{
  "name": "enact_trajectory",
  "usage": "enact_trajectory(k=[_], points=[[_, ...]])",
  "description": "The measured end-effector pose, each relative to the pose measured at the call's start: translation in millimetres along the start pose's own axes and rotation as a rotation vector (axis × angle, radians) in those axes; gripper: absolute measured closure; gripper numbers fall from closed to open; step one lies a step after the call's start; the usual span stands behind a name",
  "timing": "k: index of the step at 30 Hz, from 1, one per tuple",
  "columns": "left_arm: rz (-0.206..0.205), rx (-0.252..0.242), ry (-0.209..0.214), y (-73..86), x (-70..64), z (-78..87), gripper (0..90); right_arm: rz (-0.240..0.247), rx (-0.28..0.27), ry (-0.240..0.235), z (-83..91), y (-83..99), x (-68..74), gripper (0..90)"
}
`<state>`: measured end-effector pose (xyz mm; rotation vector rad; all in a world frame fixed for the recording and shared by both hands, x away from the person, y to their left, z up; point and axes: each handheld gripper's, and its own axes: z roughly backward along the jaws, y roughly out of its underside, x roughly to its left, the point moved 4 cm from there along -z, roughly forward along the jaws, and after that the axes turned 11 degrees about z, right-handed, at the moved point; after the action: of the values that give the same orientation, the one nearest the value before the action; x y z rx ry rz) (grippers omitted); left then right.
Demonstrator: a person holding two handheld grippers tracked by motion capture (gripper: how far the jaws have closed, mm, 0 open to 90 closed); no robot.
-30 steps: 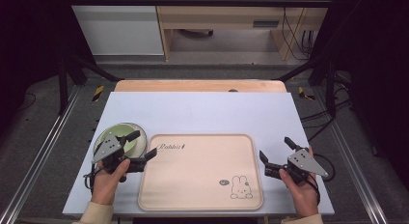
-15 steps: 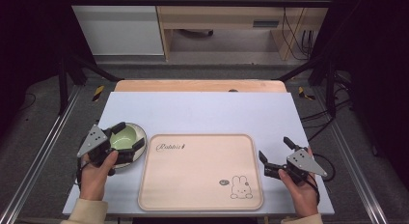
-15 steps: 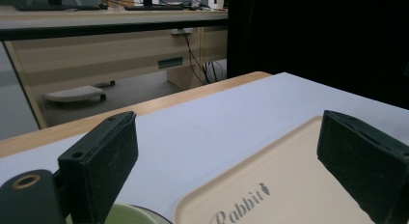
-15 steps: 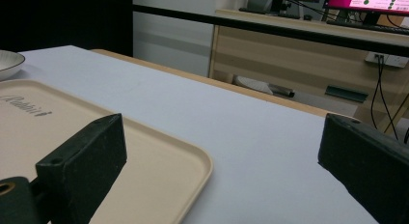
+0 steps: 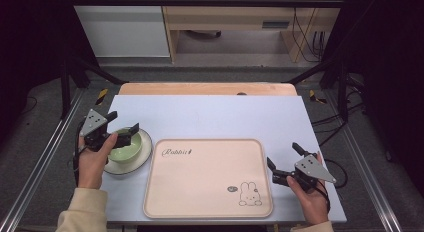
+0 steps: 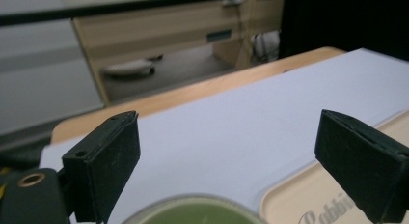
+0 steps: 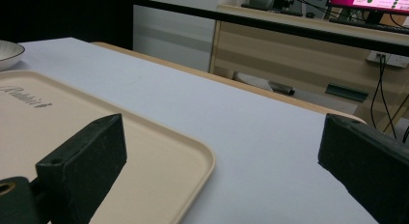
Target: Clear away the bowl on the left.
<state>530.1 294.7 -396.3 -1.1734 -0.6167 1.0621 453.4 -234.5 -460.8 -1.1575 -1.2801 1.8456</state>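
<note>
High view: hovering wide-jawed directly over the green bowl (image 5: 123, 145) beside the tray (image 5: 207, 178), left gripper (image 5: 121, 123) nearest; right gripper (image 5: 282, 158) idling open, well apart.

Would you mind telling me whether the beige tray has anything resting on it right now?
Empty. In the high view the tray shows bare surface apart from its printed word and rabbit; the green bowl sits on its plate beside it.

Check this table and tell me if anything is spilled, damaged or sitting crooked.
Nothing stands out. The beige rabbit tray lies flat and square to the table edge with nothing on it. The green bowl sits upright on its white plate left of the tray. Both the left gripper and right gripper are open, holding nothing.
</note>
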Motion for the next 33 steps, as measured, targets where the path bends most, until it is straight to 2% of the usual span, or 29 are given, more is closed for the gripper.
enact_trajectory(k=[1, 3, 4, 5, 8, 11, 12, 16, 20, 24, 33], points=[[-0.002, 0.016, -0.026, 2.3, 5.6, 2.4, 8.6, 0.002, 0.000, -0.005, -0.7, -0.6, 0.7, 3.2], [-0.010, 0.021, -0.037, 3.5, 9.2, 3.7, 8.6, 0.003, -0.005, -0.011, -0.9, -1.7, 1.7, 3.2], [0.005, 0.030, -0.051, 6.7, 17.2, 6.1, 8.6, 0.004, -0.005, -0.014, -0.8, -2.4, 2.6, 3.2], [0.005, 0.030, -0.051, 6.7, 17.2, 6.1, 8.6, 0.004, -0.005, -0.014, -0.8, -2.4, 2.6, 3.2], [0.041, 0.041, -0.068, 11.4, 28.1, 8.1, 8.6, 0.013, -0.007, -0.026, -2.1, -3.7, 5.5, 3.2], [0.040, 0.064, -0.083, 13.7, 32.6, 8.7, 8.6, 0.019, -0.003, -0.030, -2.7, -3.5, 6.2, 3.2], [0.052, 0.082, -0.101, 16.0, 35.5, 8.5, 8.6, 0.018, -0.003, -0.029, -3.1, -3.4, 6.2, 3.2], [0.063, 0.106, -0.123, 19.0, 39.9, 8.4, 9.3, 0.016, -0.003, -0.027, -2.8, -3.2, 5.6, 3.2], [0.074, 0.148, -0.155, 24.2, 46.4, 8.1, 12.7, 0.015, -0.001, -0.029, -3.2, -3.0, 5.9, 3.2], [0.071, 0.172, -0.159, 27.9, 48.4, 7.1, 14.7, 0.017, -0.002, -0.031, -3.4, -3.1, 6.2, 3.2], [0.097, 0.244, -0.164, 35.5, 51.1, 4.4, 25.8, 0.018, 0.001, -0.033, -4.1, -2.5, 6.2, 3.2]])
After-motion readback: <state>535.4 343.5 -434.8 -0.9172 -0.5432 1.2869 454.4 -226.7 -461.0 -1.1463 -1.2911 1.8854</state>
